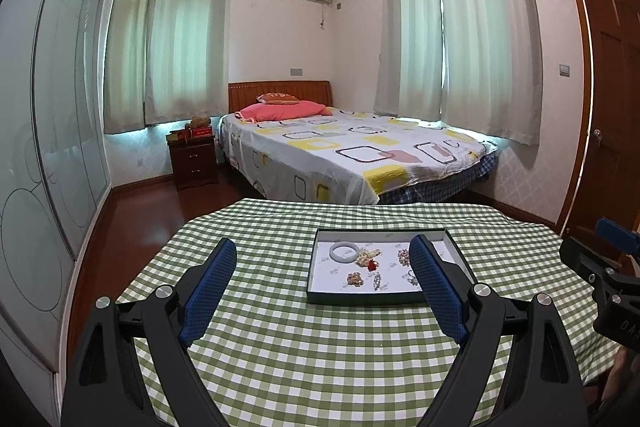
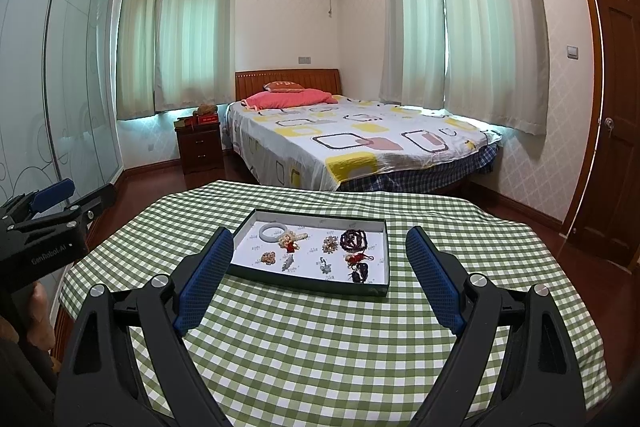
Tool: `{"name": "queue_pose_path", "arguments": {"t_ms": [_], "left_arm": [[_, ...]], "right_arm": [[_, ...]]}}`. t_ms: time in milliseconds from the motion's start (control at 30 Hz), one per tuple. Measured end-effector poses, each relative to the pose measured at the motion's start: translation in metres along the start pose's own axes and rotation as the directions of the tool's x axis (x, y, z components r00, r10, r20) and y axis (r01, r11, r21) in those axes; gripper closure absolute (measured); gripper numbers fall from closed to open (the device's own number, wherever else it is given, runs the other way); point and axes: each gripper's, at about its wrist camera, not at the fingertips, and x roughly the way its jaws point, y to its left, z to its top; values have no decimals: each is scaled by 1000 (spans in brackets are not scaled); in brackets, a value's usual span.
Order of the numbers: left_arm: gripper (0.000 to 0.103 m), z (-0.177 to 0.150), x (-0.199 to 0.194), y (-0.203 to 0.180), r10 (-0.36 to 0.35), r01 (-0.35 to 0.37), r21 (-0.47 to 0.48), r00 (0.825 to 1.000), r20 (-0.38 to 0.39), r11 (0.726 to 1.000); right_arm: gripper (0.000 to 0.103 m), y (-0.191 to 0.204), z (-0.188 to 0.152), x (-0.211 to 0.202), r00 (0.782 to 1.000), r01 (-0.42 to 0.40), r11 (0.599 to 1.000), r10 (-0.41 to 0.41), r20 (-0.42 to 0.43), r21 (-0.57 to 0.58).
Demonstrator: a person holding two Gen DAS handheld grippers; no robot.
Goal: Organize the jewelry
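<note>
Our left gripper and our right gripper both hang above the near part of the table with their blue-padded fingers spread wide apart and nothing between them. The jewelry sits ahead of them in a shallow dark-rimmed tray with a white floor, resting flat on the green checked tablecloth toward the far half of the table.

Inside the tray we see a pale bangle at the far left, a cream bead cluster with a red tassel touching or just beside it, a dark bead strand coiled at the far right, and several small pieces such as a silver charm along the near row.

We judge the main risk to be the crowding: broad pads closing on one small piece could catch its neighbour, and the tassel or the coiled strand could snag and drag along. A push against the low rim could also slide the light tray on the cloth.

The tray's long axis runs left to right across our view, slightly skewed in the right wrist view, one long side facing us. The bangle lies flat, its opening upward

Beyond the table stand a bed and curtained windows
</note>
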Motion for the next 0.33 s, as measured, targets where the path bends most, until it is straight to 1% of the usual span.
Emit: {"name": "queue_pose_path", "arguments": {"t_ms": [67, 167, 267, 333], "left_arm": [[18, -1, 3, 1, -19, 19, -10, 1000, -6, 1000], [18, -4, 12, 1, -11, 11, -11, 1000, -22, 1000], [18, -10, 31, 2, -17, 17, -2, 996, -83, 1000], [18, -16, 47, 5, -4, 4, -6, 992, -123, 1000]], "right_arm": [[17, -1, -1, 2, 1000, -1, 1000, 1, -1, 0], [17, -3, -2, 5, 1000, -1, 1000, 1, -7, 6], [17, -8, -5, 13, 1000, 3, 1000, -2, -24, 15], [17, -12, -8, 21, 999, 7, 1000, -6, -38, 22]]}}
